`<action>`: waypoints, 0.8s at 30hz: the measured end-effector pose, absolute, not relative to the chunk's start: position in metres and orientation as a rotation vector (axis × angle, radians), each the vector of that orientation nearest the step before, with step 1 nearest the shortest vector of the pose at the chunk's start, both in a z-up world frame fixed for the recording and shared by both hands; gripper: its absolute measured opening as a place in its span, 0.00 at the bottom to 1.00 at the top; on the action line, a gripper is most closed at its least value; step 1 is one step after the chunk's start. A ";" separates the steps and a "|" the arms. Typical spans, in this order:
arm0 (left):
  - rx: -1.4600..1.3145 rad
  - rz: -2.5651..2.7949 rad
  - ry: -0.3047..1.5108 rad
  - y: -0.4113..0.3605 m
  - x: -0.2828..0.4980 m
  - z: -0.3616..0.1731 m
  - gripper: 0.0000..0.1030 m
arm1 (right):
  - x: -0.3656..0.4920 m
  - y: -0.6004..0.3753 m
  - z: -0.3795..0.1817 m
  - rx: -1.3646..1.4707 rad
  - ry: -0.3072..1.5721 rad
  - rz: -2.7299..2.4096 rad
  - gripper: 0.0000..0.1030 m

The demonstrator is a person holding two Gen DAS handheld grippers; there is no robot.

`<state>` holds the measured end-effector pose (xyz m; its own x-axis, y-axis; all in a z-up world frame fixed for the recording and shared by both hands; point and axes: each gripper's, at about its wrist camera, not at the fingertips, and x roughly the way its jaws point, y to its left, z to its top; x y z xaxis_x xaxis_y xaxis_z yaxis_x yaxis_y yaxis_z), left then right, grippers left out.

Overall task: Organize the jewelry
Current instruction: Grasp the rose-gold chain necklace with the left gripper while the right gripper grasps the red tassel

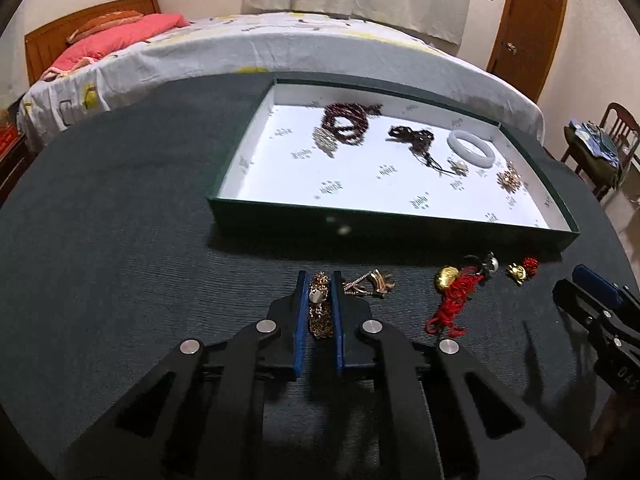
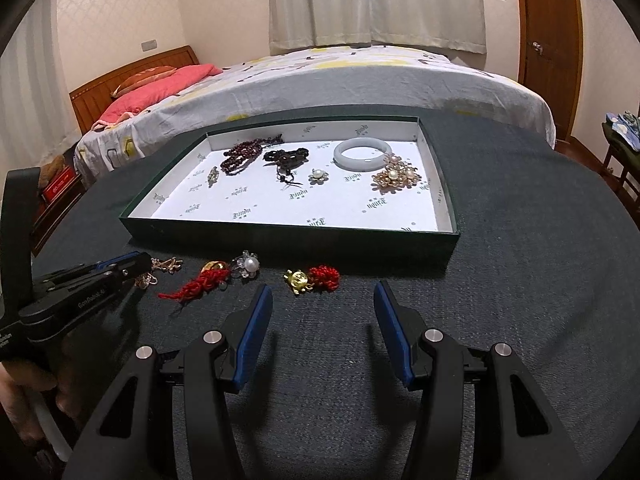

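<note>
My left gripper (image 1: 320,280) is shut on a gold chain bracelet (image 1: 320,308) low over the dark table; it also shows in the right wrist view (image 2: 136,264). A gold pendant (image 1: 374,283) lies just right of it. A red-tassel charm with a gold piece and pearl (image 1: 456,296) (image 2: 212,278) and a gold-and-red knot charm (image 1: 522,269) (image 2: 314,279) lie in front of the green tray (image 1: 384,222) (image 2: 288,236). The tray holds red beads (image 2: 240,158), dark beads (image 2: 286,158), a white bangle (image 2: 362,154) and brooches (image 2: 396,176). My right gripper (image 2: 322,298) is open and empty, near the knot charm.
A bed (image 2: 320,80) stands behind the table. A wooden door (image 2: 552,40) is at the far right and a chair with clothes (image 1: 600,148) beside it. The table (image 2: 520,240) is covered in dark cloth.
</note>
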<state>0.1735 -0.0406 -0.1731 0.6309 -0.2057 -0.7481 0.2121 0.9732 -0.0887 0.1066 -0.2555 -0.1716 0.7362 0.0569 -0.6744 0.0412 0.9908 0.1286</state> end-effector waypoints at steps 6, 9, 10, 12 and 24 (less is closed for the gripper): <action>-0.003 -0.201 0.827 -0.028 0.173 -0.164 0.10 | 0.117 -0.240 -0.172 0.121 0.754 0.046 0.51; -0.015 -0.190 0.826 -0.022 0.174 -0.163 0.10 | 0.122 -0.235 -0.176 0.110 0.771 0.056 0.50; -0.018 -0.188 0.825 -0.021 0.174 -0.163 0.10 | 0.124 -0.235 -0.178 0.103 0.779 0.048 0.50; -0.024 -0.185 0.824 -0.019 0.174 -0.162 0.10 | 0.128 -0.238 -0.181 0.119 0.800 0.038 0.50; -0.034 -0.191 0.833 -0.018 0.176 -0.165 0.10 | 0.152 -0.244 -0.190 0.091 0.869 0.002 0.50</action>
<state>0.1756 -0.0183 -0.1645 0.6566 -0.1817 -0.7320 0.1547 0.9824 -0.1050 0.1524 -0.2441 -0.1902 0.6460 0.0385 -0.7624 0.0356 0.9961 0.0805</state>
